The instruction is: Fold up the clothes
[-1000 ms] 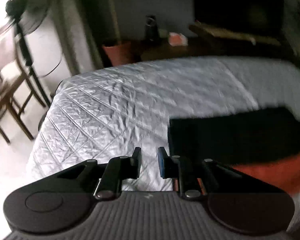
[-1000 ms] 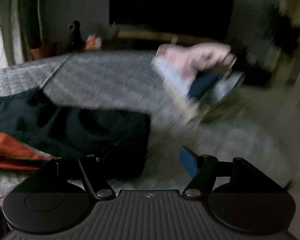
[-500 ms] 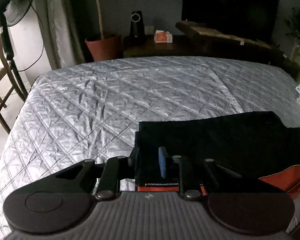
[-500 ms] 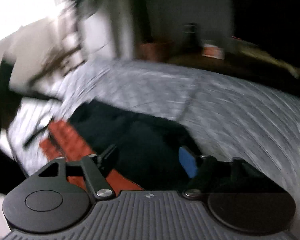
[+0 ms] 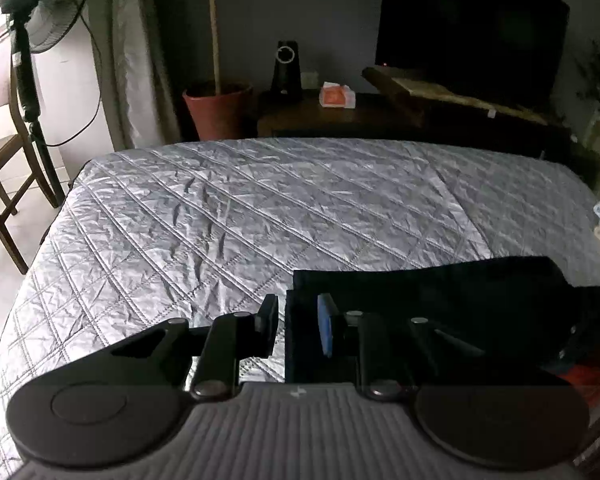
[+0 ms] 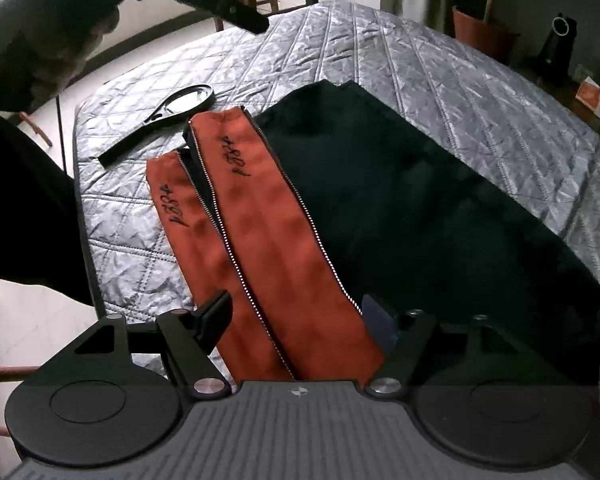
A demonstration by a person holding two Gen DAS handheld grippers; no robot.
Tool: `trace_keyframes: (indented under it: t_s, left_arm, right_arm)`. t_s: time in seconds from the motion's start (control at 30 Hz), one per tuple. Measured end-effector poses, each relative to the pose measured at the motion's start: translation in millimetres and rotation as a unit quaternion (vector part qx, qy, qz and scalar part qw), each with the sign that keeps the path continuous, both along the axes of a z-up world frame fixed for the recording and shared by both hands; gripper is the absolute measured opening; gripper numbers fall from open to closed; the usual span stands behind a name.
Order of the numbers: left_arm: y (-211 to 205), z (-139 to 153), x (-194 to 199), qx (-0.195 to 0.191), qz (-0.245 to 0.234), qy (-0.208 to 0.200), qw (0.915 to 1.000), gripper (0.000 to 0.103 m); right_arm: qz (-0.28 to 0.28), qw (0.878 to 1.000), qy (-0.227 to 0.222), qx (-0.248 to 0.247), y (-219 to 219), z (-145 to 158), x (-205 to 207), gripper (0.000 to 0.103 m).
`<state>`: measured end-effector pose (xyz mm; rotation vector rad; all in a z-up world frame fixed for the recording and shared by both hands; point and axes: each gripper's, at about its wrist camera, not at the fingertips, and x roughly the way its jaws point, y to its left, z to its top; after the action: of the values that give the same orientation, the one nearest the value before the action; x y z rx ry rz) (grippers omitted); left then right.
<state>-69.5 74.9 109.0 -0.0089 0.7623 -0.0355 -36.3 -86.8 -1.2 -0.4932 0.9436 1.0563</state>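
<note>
My left tongs (image 5: 298, 326) sit open astride the jacket (image 6: 400, 208) edge, lower center; right tongs (image 6: 300, 320) open over the orange lining. Mid-fold on bed (image 5: 260, 208); next: pinch hem w/ both, fold over.

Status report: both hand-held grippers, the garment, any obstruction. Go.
Left hand-held gripper open at dark garment edge. Right hand-held gripper open over orange lining. Magnifying glass on quilt beside garment.

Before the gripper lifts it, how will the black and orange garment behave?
Probably floppy: the garment lies flat in soft folds on the bed cover. The orange zipper panels may swing open. It looks light.
</note>
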Motion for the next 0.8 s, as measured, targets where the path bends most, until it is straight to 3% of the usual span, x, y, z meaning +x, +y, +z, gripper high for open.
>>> trace_keyframes:
  t_s: [0.07,0.1,0.27,0.4,0.47,0.5,0.57,0.63,0.7,0.73,0.8]
  left_arm:
    - [3.1,2.5,1.0,-0.001,0.008,-0.003,1.0,0.019]
    - [5.3,3.8,1.5,-0.002,0.013,-0.006,0.9999,0.019]
    - [23.3,9.5,3.6,-0.02,0.049,-0.017,0.9985,0.019]
    - [32.3,10.3,3.0,-0.027,0.066,-0.02,0.9973,0.019]
    - [33.9,10.5,1.8,-0.026,0.068,-0.021,0.9972,0.019]
    - [34.6,10.6,1.1,-0.025,0.068,-0.021,0.9971,0.02]
    - [37.0,11.5,0.6,-0.028,0.074,-0.022,0.9966,0.02]
    - [40.8,12.3,1.1,-0.033,0.082,-0.023,0.9959,0.02]
    - [43.6,13.3,1.6,-0.039,0.085,-0.024,0.9953,0.02]
    - [44.3,13.5,1.4,-0.041,0.085,-0.023,0.9952,0.02]
    - [42.6,13.0,2.0,-0.041,0.081,-0.02,0.9957,0.02]
  right_arm:
    - [0.01,1.0,-0.012,0.001,4.9,-2.5,-1.3,0.039]
    - [0.016,1.0,-0.018,0.002,7.4,-3.3,-2.1,0.016]
    - [0.07,0.995,-0.073,0.002,20.2,4.6,-23.2,0.015]
    - [0.152,0.984,-0.096,0.003,26.4,10.1,-51.6,0.015]
    - [0.15,0.986,-0.079,0.007,28.0,9.9,-51.6,0.015]
    - [0.13,0.989,-0.064,0.024,27.3,12.5,-44.2,0.022]
    - [0.082,0.994,-0.034,0.065,25.9,19.3,-26.1,0.045]
    - [0.055,0.994,-0.041,0.09,30.6,25.7,-13.8,0.056]
    - [0.057,0.994,-0.041,0.09,44.4,24.8,-4.6,0.062]
    - [0.06,0.994,-0.032,0.082,52.1,20.3,0.0,0.074]
    - [0.063,0.996,-0.015,0.063,64.8,9.6,9.2,0.076]
